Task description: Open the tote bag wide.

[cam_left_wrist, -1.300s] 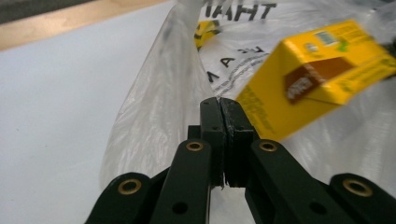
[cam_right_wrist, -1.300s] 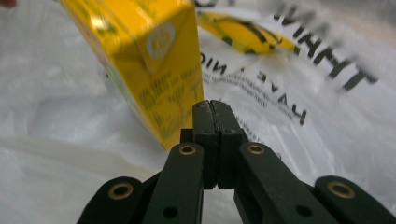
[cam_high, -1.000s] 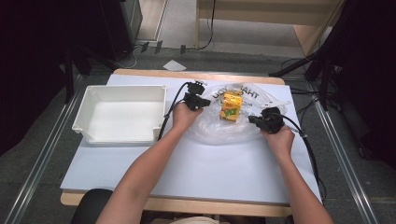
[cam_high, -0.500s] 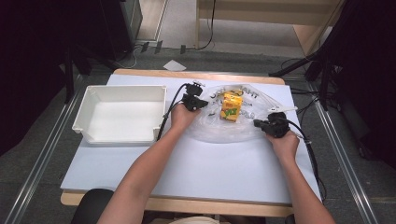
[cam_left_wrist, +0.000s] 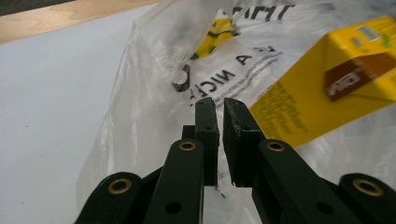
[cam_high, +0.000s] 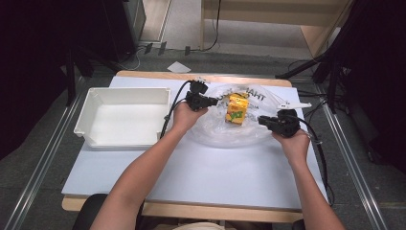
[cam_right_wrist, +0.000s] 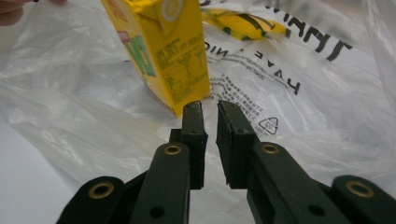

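— Where is the carton?

— The yellow carton (cam_high: 237, 109) stands upright on the clear plastic bag (cam_high: 225, 132), far of the table's middle, between the two hands. It is a box with flat printed sides and a folded top; in the right gripper view (cam_right_wrist: 163, 51) it leans a little across the frame, which may be the camera's tilt.

— And the bag?

— Thin, glossy, crumpled film with black lettering, spread flat on the pale blue table (cam_high: 215, 177). A second yellow patch with black marks (cam_right_wrist: 243, 23) shows on it beyond the carton.

— The grippers?

— The left gripper (cam_high: 210, 100) is at the bag's left edge, the right gripper (cam_high: 262, 120) at its right edge. Both have just been opening: each shows a narrow slit between its black jaws. In the left gripper view (cam_left_wrist: 220, 140) the gap is slim and nothing is pinched in it; likewise on the right (cam_right_wrist: 210, 140), where the film lies under the jaws, not between them.

— Anything else?

— A white plastic tray (cam_high: 91, 112), rectangular with sloped walls, sits well apart at the table's left.
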A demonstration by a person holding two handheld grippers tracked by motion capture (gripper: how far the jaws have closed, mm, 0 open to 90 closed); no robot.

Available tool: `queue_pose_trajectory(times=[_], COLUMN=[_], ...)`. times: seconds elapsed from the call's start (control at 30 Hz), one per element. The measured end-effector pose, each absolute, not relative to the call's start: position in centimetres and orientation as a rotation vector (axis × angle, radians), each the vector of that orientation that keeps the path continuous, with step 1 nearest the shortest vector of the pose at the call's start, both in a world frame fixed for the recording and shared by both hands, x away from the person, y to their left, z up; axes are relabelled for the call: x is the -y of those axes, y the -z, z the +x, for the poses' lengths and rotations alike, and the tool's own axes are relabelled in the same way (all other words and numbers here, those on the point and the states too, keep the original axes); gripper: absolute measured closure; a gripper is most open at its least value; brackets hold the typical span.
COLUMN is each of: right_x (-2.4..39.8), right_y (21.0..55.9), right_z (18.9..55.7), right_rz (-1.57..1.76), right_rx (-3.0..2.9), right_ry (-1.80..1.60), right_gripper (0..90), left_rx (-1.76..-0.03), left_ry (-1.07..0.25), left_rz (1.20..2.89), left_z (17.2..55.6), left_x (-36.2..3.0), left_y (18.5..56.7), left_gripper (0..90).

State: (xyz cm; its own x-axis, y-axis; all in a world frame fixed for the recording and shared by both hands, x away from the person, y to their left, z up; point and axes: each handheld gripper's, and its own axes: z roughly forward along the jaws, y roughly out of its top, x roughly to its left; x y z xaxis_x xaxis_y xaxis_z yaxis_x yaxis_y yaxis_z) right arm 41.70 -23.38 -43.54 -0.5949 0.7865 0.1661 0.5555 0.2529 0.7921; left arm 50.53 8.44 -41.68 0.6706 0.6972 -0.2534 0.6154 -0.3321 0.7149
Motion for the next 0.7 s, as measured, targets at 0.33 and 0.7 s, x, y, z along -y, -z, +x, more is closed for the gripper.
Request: queue_pose_trajectory(times=[0.33,0.7], right_x=[22.5,21.5], right_y=[42.3,42.3], right_z=[39.6,36.3], right_rz=[1.193,1.140], right_rx=[-2.348,-2.412], right_ry=[-1.279,-1.276], right_gripper=[69.2,58.6], left_rx=[-0.882,-0.751], left_ry=[-0.091,-0.063], left_rz=[2.121,2.172], left_z=[49.2,48.6], left_x=[-8.3,-9.0], left_y=[39.4,38.5], left_gripper=[73.0,50.2])
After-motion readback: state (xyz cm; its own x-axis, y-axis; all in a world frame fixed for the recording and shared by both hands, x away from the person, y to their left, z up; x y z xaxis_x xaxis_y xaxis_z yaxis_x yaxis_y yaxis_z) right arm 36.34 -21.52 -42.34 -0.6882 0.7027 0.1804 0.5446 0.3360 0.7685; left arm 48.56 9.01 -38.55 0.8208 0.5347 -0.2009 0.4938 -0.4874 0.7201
